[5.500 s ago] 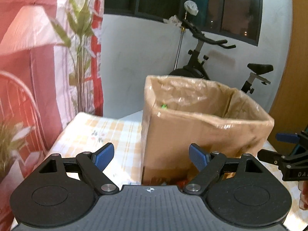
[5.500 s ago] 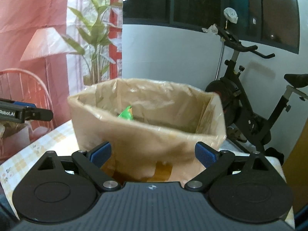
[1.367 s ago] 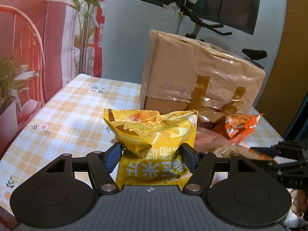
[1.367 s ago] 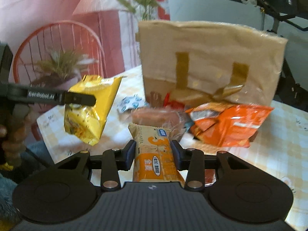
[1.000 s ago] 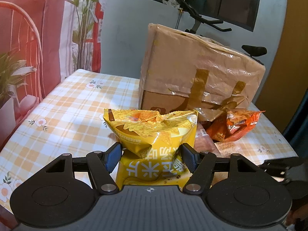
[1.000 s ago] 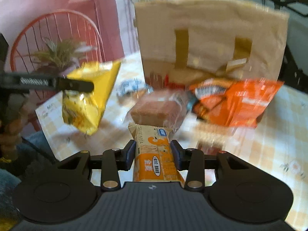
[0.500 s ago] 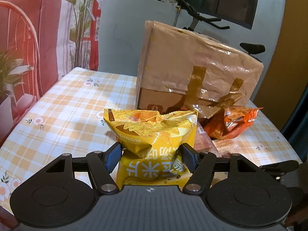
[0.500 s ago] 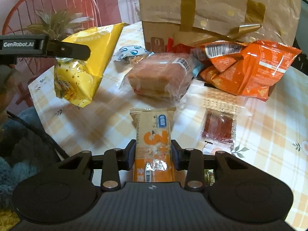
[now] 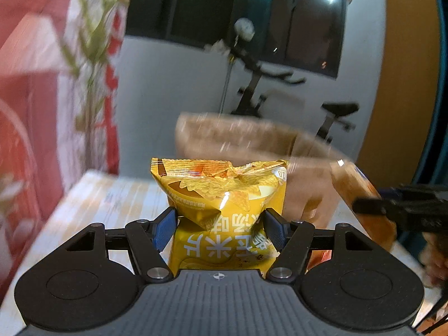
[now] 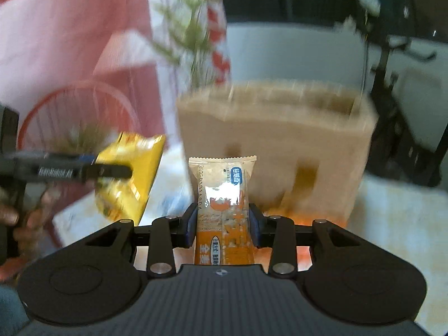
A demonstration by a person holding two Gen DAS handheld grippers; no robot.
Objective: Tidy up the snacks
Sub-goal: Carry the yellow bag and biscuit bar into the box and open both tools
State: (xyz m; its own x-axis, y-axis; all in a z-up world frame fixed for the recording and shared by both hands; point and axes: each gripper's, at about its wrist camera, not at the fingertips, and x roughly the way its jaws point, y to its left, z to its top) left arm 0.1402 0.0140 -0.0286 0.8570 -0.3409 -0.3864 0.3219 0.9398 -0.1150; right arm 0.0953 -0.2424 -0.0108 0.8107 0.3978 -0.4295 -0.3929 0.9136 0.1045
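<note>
My left gripper is shut on a puffy yellow snack bag, held in the air in front of the brown cardboard box. My right gripper is shut on a narrow orange biscuit pack, which stands upright between the pads before the same box. In the right wrist view the yellow bag hangs at the left in the other gripper. In the left wrist view the orange pack shows at the right edge, blurred. The box is open at the top; its inside is hidden.
The checked tablecloth runs under both grippers. Orange snack bags lie at the box's foot. An exercise bike stands behind the box, a red wire chair and a plant at the left. A hand holds the left gripper.
Both grippers have risen with their packs, so the box's top rim now comes into sight. The snacks on the table have dropped out of view below. The grips are unchanged.
</note>
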